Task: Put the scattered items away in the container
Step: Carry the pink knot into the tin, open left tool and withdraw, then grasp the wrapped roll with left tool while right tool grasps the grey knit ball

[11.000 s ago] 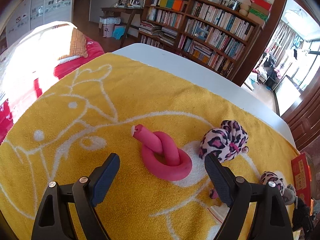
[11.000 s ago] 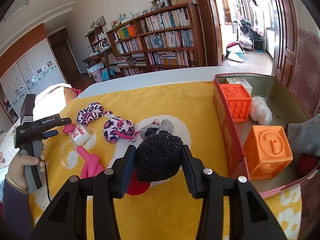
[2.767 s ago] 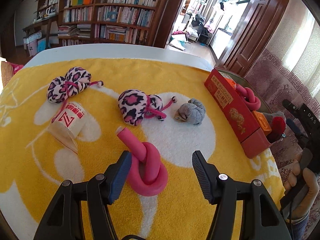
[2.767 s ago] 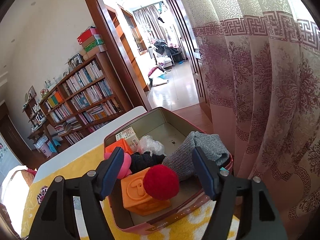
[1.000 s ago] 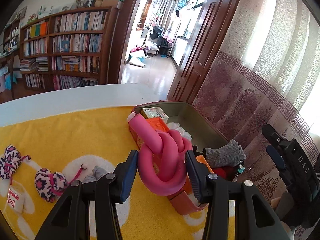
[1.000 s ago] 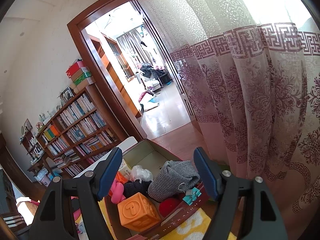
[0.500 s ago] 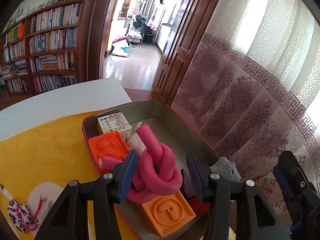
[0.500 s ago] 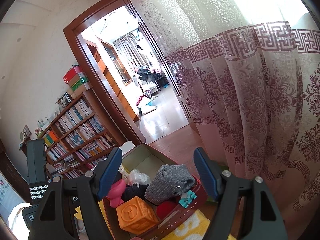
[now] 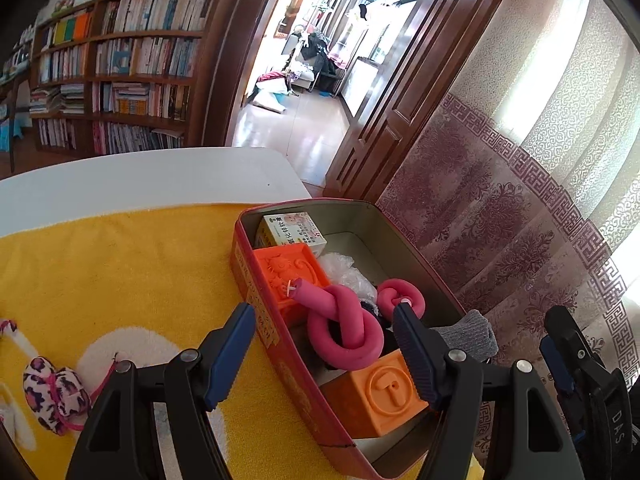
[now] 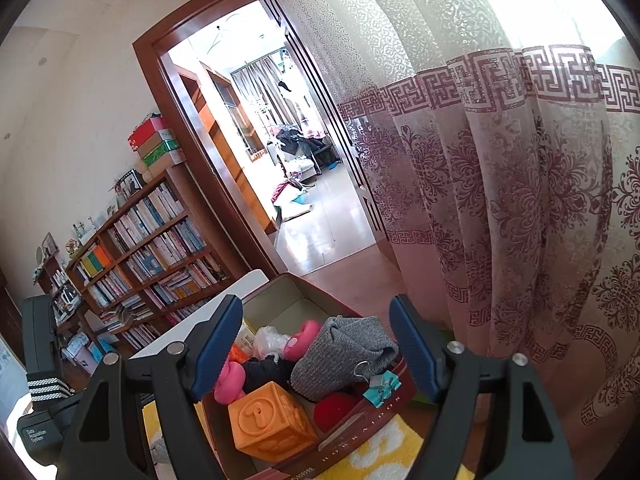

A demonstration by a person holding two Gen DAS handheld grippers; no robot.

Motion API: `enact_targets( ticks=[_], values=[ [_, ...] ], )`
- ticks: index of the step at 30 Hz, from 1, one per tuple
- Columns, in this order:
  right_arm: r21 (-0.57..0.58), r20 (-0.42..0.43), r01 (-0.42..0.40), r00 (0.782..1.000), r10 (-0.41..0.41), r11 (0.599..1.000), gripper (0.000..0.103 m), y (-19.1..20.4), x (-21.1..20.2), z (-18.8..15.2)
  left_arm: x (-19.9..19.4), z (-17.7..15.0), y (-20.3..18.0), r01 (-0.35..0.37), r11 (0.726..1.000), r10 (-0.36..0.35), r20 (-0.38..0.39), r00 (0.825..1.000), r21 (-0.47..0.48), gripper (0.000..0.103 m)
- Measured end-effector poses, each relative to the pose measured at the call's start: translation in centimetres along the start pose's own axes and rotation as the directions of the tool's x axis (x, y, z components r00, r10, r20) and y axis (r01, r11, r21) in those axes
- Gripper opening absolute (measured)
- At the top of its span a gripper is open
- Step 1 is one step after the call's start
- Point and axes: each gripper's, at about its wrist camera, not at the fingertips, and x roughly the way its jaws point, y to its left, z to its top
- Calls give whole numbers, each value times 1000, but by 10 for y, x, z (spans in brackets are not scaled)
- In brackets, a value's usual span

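A red tin [image 9: 276,344] stands at the right end of a yellow towel [image 9: 120,272]. A knotted pink foam roller [image 9: 344,332] lies in it on top of two orange blocks [image 9: 376,392], a second pink roller [image 9: 400,294], a grey sock [image 9: 468,334] and a small box [image 9: 292,232]. My left gripper [image 9: 324,352] is open just above and around the pink roller, not touching it. My right gripper [image 10: 316,344] is open and empty, held above the tin's [image 10: 360,436] near corner. A leopard-print bundle [image 9: 52,392] lies on the towel at left.
A patterned curtain [image 9: 500,216] hangs right behind the tin. The white table edge [image 9: 140,176] runs beyond the towel. Bookshelves [image 9: 120,80] and an open doorway [image 9: 312,60] lie behind. A teal binder clip [image 10: 384,384] sits on the tin's rim.
My left gripper has opened and let go of the pink roller, which now rests in the tin. The gripper has drawn back a little. The right gripper has hardly moved.
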Motion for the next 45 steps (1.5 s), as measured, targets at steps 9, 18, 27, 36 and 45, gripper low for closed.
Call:
enact_targets(
  ticks=[9,18,27,36,45],
  values=[
    [-109,-14,-56,998,55,992,79,25,-2,-15,-57,-17,45,-32,997,35,47,998,-72,72],
    [-251,-59,-121,992,110,960,79,59,-2,-42,-125,-44,118,-110,971,134,99,986,-210,73],
    [-332,-82,-144,989,124,932,79,77,-1,-57,-164,-76,187,-268,918,300,73,951,-292,81],
    [-357,-99,-139,989,111,924,79,80,2,-64,-132,-101,215,-373,893,373,-49,927,-251,81],
    [-382,-102,-144,988,114,913,79,85,3,-68,-114,-107,236,-417,871,417,-59,907,-260,74]
  ],
)
